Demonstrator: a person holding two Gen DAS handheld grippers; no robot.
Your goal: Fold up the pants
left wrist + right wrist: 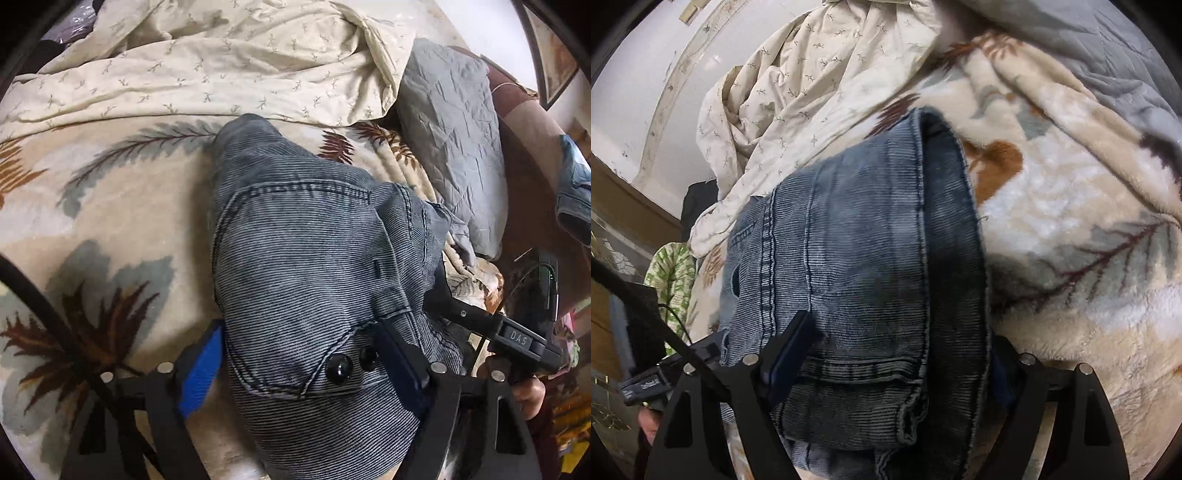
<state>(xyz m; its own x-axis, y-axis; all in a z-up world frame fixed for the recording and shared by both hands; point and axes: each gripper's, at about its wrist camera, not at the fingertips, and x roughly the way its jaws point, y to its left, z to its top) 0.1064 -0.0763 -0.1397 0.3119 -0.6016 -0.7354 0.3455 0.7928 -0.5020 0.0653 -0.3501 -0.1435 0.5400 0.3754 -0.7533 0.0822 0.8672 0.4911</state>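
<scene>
You are working over a bundle of faded blue-grey corduroy pants (310, 258), already doubled into a thick stack lying on the cream leaf-patterned fleece blanket (122, 221) of the bed, just below a crumpled cream sprigged sheet (221, 62). Your left tool (310, 354) and right tool (886, 354) are each standing spread, straddling the near end of the stack, though whether the pads are pressing it is unclear. The fold is looking nearly finished, with only squaring and flattening apparently remaining.

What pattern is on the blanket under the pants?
The blanket is cream with large grey-blue and brown fern leaves, best seen in the left wrist view.
</scene>
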